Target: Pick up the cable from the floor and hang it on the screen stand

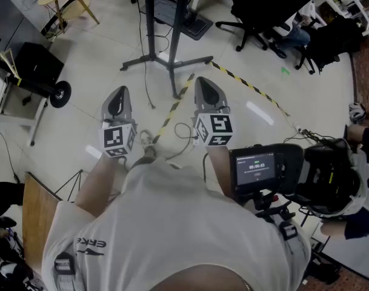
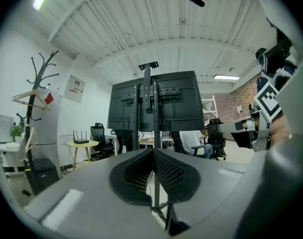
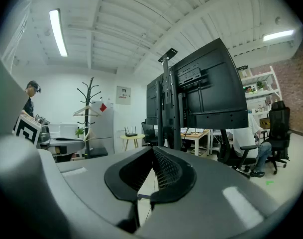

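Note:
I stand facing the screen stand, whose cross-shaped base [image 1: 169, 60] rests on the pale floor ahead. A thin dark cable [image 1: 183, 130] lies looped on the floor between and below my grippers. My left gripper [image 1: 117, 99] and right gripper [image 1: 206, 90] are held side by side above the floor. Both are shut with nothing between the jaws. In the left gripper view the black screen [image 2: 156, 103] on its post stands straight beyond the shut left gripper [image 2: 152, 151]. In the right gripper view the screen [image 3: 203, 88] sits right of the shut right gripper [image 3: 152, 148].
Yellow-black tape [image 1: 172, 111] crosses the floor. Office chairs [image 1: 257, 29] stand at the back right, and a black wheeled case [image 1: 40, 66] stands on the left. A camera rig [image 1: 275, 170] is close at my right. A coat rack [image 3: 89, 108] stands by the wall, and a seated person [image 3: 246, 146] is behind the screen.

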`<state>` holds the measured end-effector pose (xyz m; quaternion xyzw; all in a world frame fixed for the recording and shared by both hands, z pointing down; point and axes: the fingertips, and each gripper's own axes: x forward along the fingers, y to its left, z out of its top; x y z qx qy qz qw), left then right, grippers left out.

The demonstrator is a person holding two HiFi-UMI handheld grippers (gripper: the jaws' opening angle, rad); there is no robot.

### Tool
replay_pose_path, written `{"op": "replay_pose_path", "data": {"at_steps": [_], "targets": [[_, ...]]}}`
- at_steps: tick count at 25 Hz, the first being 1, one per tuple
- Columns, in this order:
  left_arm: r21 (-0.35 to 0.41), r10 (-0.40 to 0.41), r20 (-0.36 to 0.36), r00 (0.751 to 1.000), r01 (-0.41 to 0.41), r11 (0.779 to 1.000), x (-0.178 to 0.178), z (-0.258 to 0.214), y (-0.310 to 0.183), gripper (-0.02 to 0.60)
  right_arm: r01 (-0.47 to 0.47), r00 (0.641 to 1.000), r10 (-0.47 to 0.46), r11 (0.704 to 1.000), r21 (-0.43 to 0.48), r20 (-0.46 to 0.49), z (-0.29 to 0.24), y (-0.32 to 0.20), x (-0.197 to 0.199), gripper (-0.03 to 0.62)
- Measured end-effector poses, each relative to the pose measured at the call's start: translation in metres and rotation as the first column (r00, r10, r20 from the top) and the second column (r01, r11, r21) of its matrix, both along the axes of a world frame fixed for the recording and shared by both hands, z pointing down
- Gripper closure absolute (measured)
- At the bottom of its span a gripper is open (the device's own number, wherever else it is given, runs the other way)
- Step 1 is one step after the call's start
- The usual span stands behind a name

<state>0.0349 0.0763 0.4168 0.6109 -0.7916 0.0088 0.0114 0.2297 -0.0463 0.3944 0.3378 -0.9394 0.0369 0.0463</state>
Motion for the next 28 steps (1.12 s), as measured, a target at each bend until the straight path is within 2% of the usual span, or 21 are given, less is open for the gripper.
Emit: {"op": "replay_pose_path", "data": {"at_steps": [3,7,11,21,25,28], "targets": [[0.008,0.008,-0.009,1.0,-0.008,1.0,-0.022,0.002,-0.021,0.578,-0.002,1.0,0.002,1.0,0.015,-0.018,0.001,-0.013,-0.018,0.58],[0.015,0.023,-0.041,0.999,-0.023,1.0,-0.088,0.011,-0.064,0.578,-0.038,0.998,0.039,0.999,0.025,-0.049,0.008,-0.052,-0.077,0.58],[0.003,0.022,-0.048,0.999,-0.022,1.0,-0.126,0.026,-0.09,0.578,-0.047,0.996,0.049,0.998,0.029,-0.07,0.015,-0.071,-0.112,0.58],[-0.108,-0.032,-0.094,0.995,0.022,0.994,-0.154,0.08,-0.126,0.578,0.014,0.99,-0.021,0.999,-0.045,-0.141,0.054,-0.109,-0.157,0.58],[-0.206,-0.081,-0.13,0.988,0.053,0.977,-0.157,0.113,-0.138,0.578,0.063,0.979,-0.079,0.994,-0.092,-0.186,0.072,-0.129,-0.171,0.58],[-0.246,-0.093,-0.137,0.986,0.057,0.968,-0.154,0.152,-0.152,0.578,0.089,0.973,-0.109,0.991,-0.103,-0.205,0.103,-0.144,-0.177,0.58]]}}
